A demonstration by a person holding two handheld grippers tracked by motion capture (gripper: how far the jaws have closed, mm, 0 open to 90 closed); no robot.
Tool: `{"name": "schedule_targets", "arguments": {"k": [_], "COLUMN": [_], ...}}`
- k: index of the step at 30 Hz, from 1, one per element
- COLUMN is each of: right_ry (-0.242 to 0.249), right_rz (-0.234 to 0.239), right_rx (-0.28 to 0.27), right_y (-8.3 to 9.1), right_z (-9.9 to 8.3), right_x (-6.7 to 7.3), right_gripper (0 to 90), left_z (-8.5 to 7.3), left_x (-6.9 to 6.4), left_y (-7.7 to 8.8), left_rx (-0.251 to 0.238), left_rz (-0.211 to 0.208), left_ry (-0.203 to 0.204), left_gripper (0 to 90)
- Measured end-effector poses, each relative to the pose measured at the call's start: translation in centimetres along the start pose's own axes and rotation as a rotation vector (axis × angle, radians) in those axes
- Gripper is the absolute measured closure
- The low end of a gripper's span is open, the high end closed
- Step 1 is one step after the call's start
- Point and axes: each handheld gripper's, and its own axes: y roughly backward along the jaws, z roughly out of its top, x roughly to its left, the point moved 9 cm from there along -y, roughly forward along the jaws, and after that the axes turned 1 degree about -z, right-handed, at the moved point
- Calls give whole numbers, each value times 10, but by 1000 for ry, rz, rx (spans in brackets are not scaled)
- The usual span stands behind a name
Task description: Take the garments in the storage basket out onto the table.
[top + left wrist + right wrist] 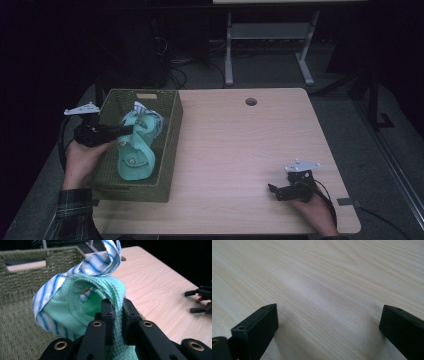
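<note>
A mint-green woven cloth [135, 156] hangs partly lifted inside the olive wicker basket [172, 145] at the table's left. My left gripper [127, 130] reaches over the basket's left wall, shut on a thick fold of this green cloth [75, 305], which is pinched between the two black jaws of the left gripper [117, 312]. A white cloth with blue stripes [100, 262] drapes over the green one and rises with it; this striped cloth [146, 114] lies toward the basket's far end. My right gripper [274, 190] rests low at the table's front right, and in its own view the right gripper [329, 320] stands open over bare wood.
The light wooden table [240, 145] stretches between the basket and the right hand, with a round cable hole [251, 101] near its far edge. The basket's woven wall [25, 277] has a handle slot. White desk legs [229, 55] stand on the floor beyond.
</note>
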Motion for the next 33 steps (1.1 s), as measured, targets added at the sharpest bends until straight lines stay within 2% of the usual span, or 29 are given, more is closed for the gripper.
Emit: {"name": "schedule_targets", "arguments": {"k": [10, 18, 20, 29, 33], "right_ry": [-2, -2, -2, -2, -2], "right_rz": [-1, 0, 0, 0, 0], "right_rx": [-1, -1, -1, -1, -2], "right_y": [0, 0, 0, 0, 0], "right_z": [0, 0, 0, 0, 0], "right_x": [0, 0, 0, 0, 0], "right_gripper": [19, 19, 19, 19, 19], "left_z": [25, 47, 52, 74, 85], "left_x": [-21, -34, -39, -57, -66], "left_y": [7, 10, 10, 8, 9], "left_rx": [-40, -64, -78, -88, -98], "left_rz": [-33, -49, -70, -88, -113], "left_ry": [-54, -80, -79, -117, -122], "left_gripper": [816, 817, 817, 816, 816]}}
